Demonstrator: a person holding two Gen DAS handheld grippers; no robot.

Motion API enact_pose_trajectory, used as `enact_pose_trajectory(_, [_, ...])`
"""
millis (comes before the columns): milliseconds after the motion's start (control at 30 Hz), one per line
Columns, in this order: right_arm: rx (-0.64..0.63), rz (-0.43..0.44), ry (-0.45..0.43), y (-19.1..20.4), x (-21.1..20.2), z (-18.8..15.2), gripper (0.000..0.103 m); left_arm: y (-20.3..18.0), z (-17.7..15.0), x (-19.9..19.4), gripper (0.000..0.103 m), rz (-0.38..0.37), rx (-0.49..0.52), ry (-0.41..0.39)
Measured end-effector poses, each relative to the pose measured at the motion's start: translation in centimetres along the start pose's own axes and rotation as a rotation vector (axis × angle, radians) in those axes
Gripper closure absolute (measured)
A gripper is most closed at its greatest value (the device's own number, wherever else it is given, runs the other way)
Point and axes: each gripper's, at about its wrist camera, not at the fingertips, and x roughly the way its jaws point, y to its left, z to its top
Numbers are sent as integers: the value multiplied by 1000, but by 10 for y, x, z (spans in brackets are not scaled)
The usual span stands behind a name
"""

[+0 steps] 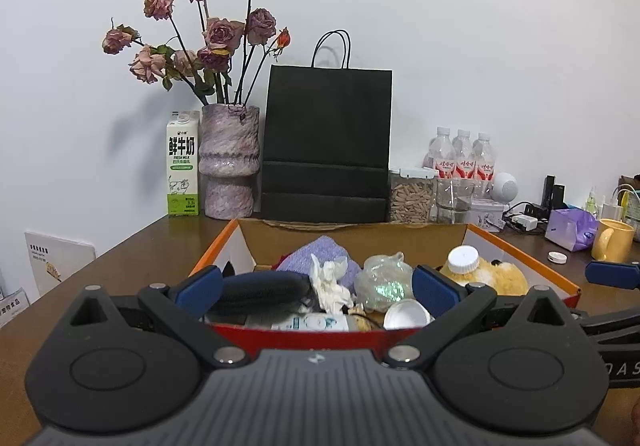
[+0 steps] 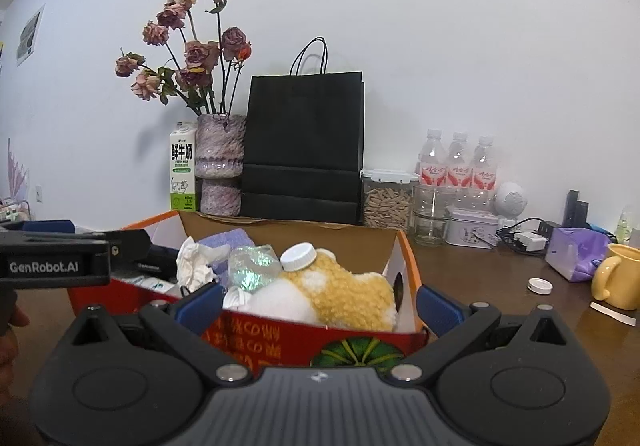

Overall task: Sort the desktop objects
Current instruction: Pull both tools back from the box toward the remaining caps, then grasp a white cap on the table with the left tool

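An orange and red cardboard box (image 1: 224,242) (image 2: 256,342) stands on the brown desk, filled with several items. Inside are a yellow plush toy (image 1: 504,278) (image 2: 344,286), a white-capped bottle (image 1: 463,259) (image 2: 298,256), a crumpled tissue (image 1: 332,282) (image 2: 196,262), a glittery clear bag (image 1: 384,282) (image 2: 252,266), a purple cloth (image 1: 320,252) and a dark pouch (image 1: 260,288). My left gripper (image 1: 316,288) is open and empty, just in front of the box's near wall. My right gripper (image 2: 318,304) is open and empty at the box's right front corner.
Behind the box stand a milk carton (image 1: 183,166), a vase of dried roses (image 1: 229,162), a black paper bag (image 1: 326,150), a jar of seeds (image 1: 412,194) and three water bottles (image 1: 464,158). A yellow mug (image 2: 618,276), purple tissue pack (image 2: 576,252) and small white lid (image 2: 540,285) lie right.
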Motion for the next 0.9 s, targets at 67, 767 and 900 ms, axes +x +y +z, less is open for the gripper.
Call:
enact_pose_trajectory(67, [-1,2,5,0,-4,-2,0,0,-2,-3,0,0,2,10])
enact_pose_trajectory(767, [84,14,242,-13,5,-18,0,-3,-20,0,0,-15,30,196])
enact_pose_trajectory(900, [114,1,329,-18,17,-23,0,-9,-24,9,0,-64,58,281])
